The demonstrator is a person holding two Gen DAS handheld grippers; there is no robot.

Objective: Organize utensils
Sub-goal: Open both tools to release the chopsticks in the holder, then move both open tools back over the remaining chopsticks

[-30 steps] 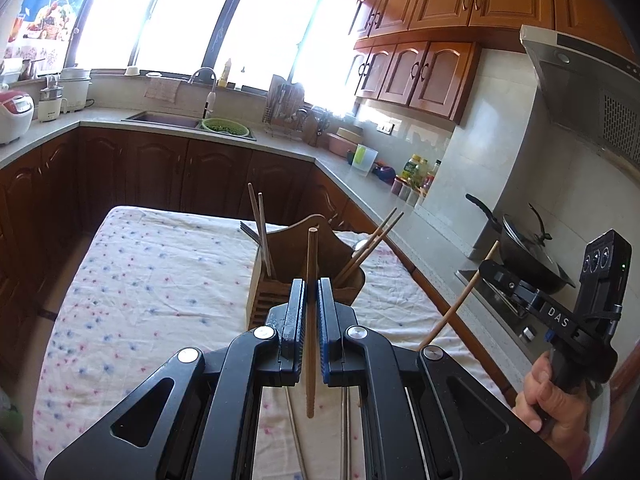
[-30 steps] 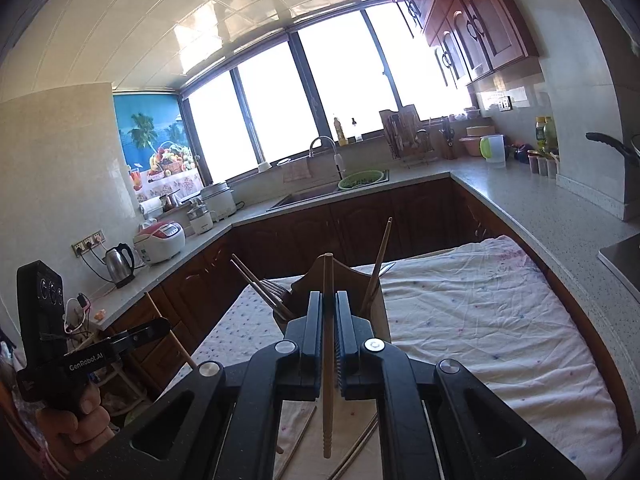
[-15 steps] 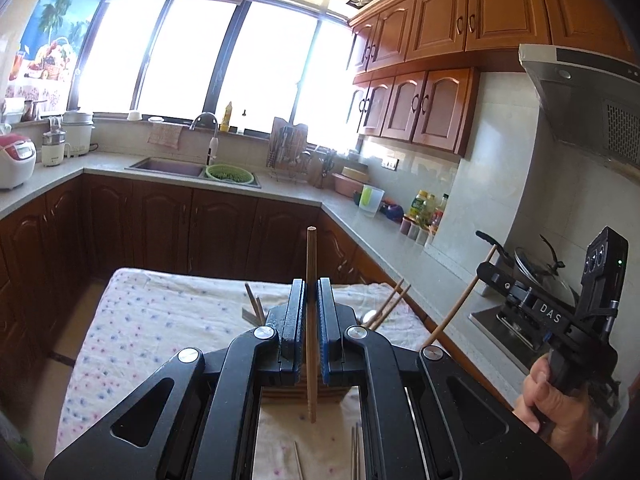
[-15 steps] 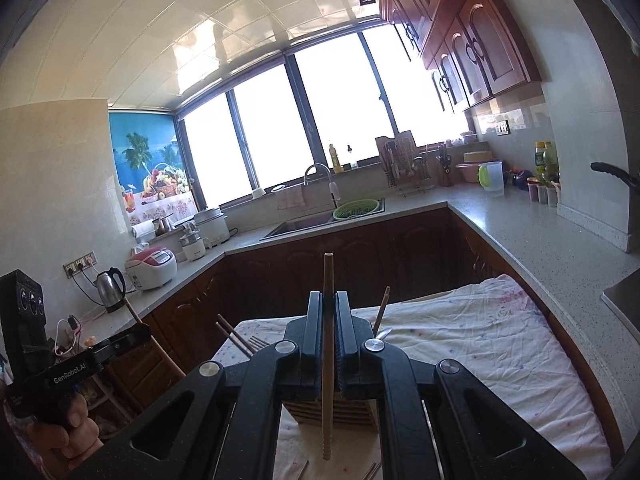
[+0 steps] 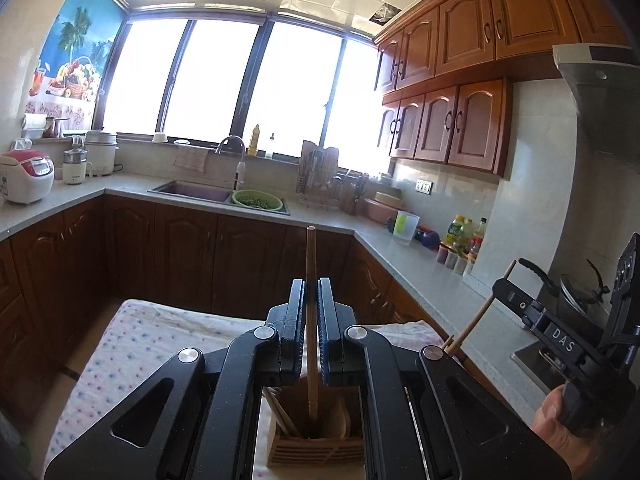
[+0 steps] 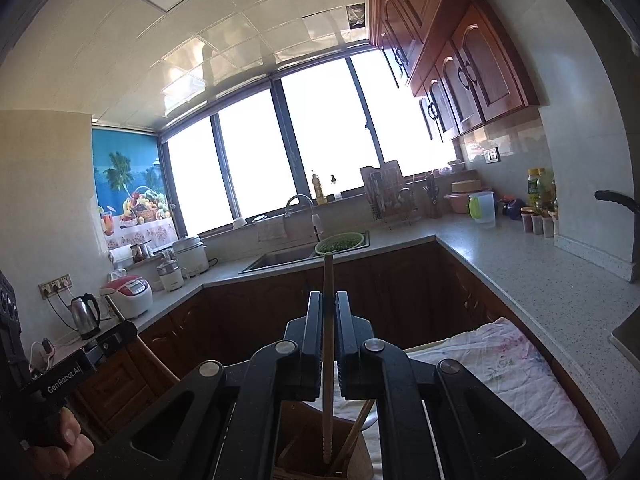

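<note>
My left gripper is shut on a wooden chopstick held upright, its lower tip inside the wooden utensil holder right below. My right gripper is shut on another wooden chopstick, also upright, its ridged tip down in the holder. The holder has other chopsticks and a spoon in it. The right gripper also shows in the left wrist view, the left one in the right wrist view.
The holder stands on a table with a flowered cloth. Counters run around it, with a sink, a green colander, a rice cooker and a stove pan at the right.
Both grippers have risen and tilted up over the holder with their chopsticks. The holder has dropped from mid-frame to the bottom edge, and the chopstick tips now point into it.
</note>
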